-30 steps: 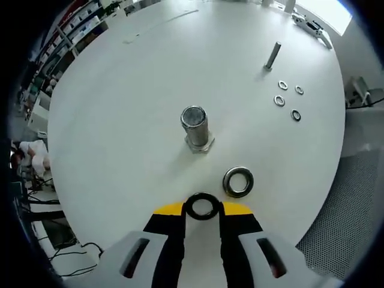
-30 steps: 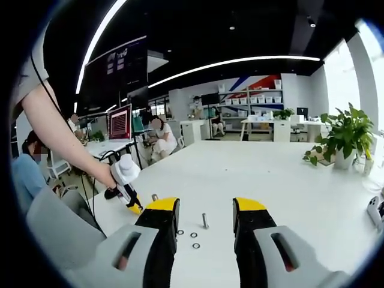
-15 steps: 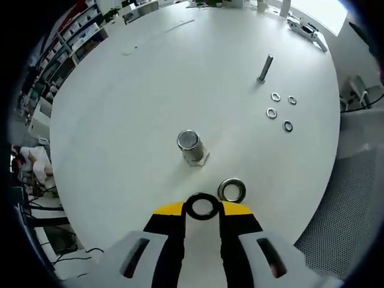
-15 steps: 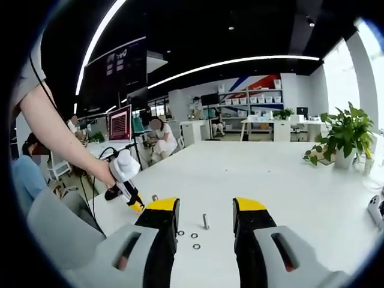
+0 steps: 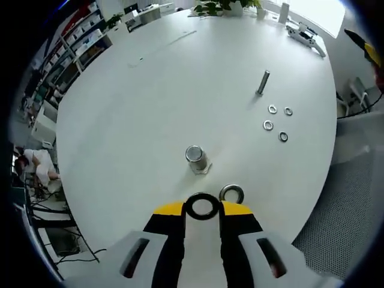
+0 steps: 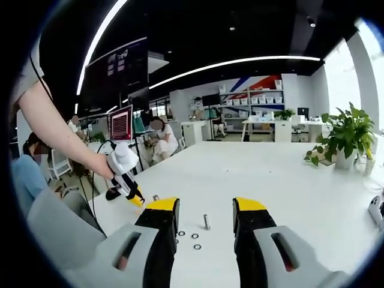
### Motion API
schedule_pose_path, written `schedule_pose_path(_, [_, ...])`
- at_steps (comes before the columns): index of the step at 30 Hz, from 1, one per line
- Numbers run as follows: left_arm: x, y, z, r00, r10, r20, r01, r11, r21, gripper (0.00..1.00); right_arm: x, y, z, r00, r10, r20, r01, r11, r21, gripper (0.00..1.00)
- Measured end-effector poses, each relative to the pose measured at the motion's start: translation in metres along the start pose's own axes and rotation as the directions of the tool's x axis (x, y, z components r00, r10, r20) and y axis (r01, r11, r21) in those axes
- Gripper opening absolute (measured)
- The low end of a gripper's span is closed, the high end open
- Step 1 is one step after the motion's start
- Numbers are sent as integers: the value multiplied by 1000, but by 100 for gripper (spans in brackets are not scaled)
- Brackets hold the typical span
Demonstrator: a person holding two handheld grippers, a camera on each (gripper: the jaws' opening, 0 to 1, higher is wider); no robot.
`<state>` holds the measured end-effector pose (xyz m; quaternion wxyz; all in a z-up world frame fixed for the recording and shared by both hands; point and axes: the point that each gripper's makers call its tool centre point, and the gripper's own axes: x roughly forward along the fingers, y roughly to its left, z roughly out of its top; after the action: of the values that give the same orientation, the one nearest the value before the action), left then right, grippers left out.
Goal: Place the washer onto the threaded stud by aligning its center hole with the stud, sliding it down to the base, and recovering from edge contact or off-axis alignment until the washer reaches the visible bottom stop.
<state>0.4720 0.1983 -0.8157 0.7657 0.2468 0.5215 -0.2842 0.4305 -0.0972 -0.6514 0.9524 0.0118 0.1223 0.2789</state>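
Observation:
My left gripper (image 5: 202, 208) is shut on a dark ring washer (image 5: 202, 207), pinched between its yellow-tipped jaws well above the white table (image 5: 132, 108). The thick threaded stud (image 5: 196, 159) stands upright on its hex base just beyond the held washer, seen from above. A second large washer (image 5: 231, 193) lies flat to the right of the stud's base. My right gripper (image 6: 205, 210) is open with nothing between its jaws, low over the table. In the right gripper view a person's hand holds the left gripper (image 6: 138, 202) at the left, above the stud (image 6: 155, 197).
A thin bolt (image 5: 262, 82) stands upright farther out, with several small washers (image 5: 267, 125) lying beside it; they also lie between my right jaws, bolt (image 6: 206, 221) and small washers (image 6: 194, 235). The table edge (image 5: 312, 198) curves round at the right. Potted plant (image 6: 345, 141) at the far right.
The left gripper has lifted away from the table with the washer, so the stud and loose washer look smaller. In the right gripper view it has risen slightly. The right gripper has stayed put.

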Motion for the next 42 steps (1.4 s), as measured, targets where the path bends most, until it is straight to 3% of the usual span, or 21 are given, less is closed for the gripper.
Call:
schedule_pose_path(18, [-21,9,36,999,30,40,-32,998,57,19,1,3,1,1000,18,9,-18,1000,10,38])
schedule_pose_path(25, [-18,8,48,999,28,37,-31,997,77,19,0,1,2,1000,11,15,-11,1000,19,38])
schedule_pose_path(42, [-6,6,58,999,32,-12,-31,993,116,19,-1,-1,4,1000,6,24,-7,1000,26,38])
